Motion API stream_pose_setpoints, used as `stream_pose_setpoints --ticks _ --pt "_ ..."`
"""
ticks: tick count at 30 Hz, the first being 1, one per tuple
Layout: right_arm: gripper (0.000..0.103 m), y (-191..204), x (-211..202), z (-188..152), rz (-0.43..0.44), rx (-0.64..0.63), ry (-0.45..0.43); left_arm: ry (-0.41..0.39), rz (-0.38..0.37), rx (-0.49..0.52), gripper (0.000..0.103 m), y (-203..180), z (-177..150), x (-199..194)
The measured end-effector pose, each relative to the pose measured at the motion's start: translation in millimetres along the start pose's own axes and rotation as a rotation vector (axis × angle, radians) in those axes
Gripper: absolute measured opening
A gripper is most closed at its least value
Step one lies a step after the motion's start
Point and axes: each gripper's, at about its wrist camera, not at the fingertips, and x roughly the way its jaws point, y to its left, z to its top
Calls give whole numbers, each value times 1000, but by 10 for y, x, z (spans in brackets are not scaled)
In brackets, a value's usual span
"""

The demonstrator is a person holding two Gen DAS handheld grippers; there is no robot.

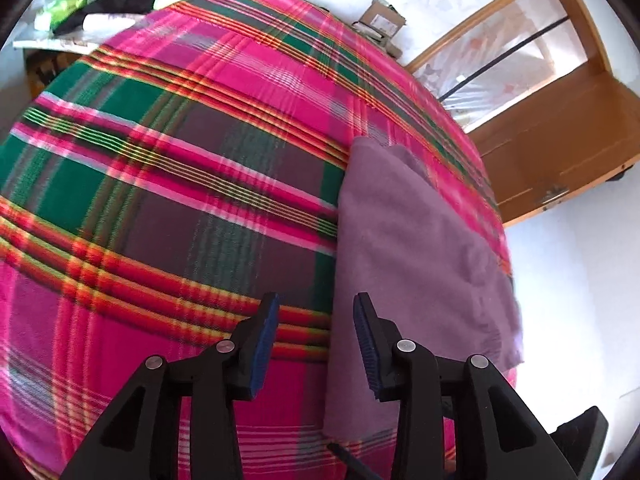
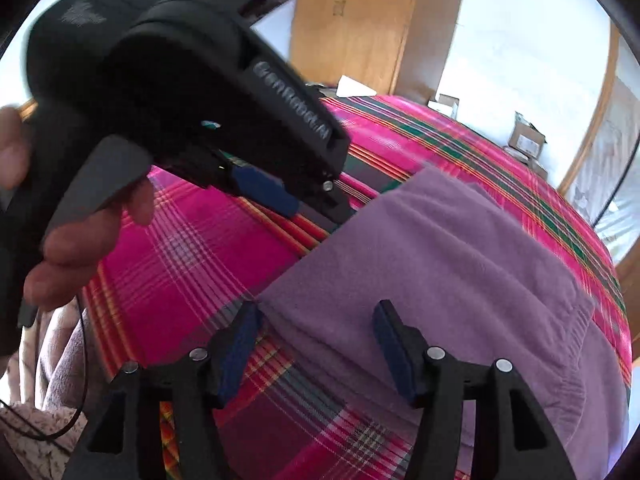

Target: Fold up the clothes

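Purple garment [image 2: 432,264], folded, on plaid blanket [image 1: 168,184]; long axis runs away from right claw [image 2: 316,344], spread just above its near corner; left claw [image 1: 316,344] spread beside it.

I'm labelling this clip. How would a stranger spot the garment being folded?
Find the bed's bright pink plaid blanket. Near its edge lies a folded garment, flat, in front of both open grippers. It is the only plain mauve piece on the checked cloth.

The purple garment [image 2: 440,280] runs off the lower right edge; far boxes [image 1: 380,20] perhaps cardboard, blurred.
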Motion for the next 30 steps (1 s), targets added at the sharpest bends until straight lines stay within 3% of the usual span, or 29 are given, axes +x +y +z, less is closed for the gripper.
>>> stream_pose_setpoints --ticks 3,8,16,21,25,30 --pt "60 16 -4 -2 -19 6 -2 -23 52 65 40 -80 -43 -4" --pt "59 72 -11 -12 -56 9 -7 -39 40 118 57 -163 -35 48" --pt "42 31 -18 -36 -56 35 -14 -60 67 167 57 -230 10 88" --pt "18 -10 -51 -56 -82 50 -31 -44 -6 104 57 -151 95 105" --pt "11 -69 -114 -83 -69 82 -59 -32 -65 61 57 -103 141 123" --pt "9 -110 -224 -92 -72 95 -103 -16 -41 104 57 -210 168 144"
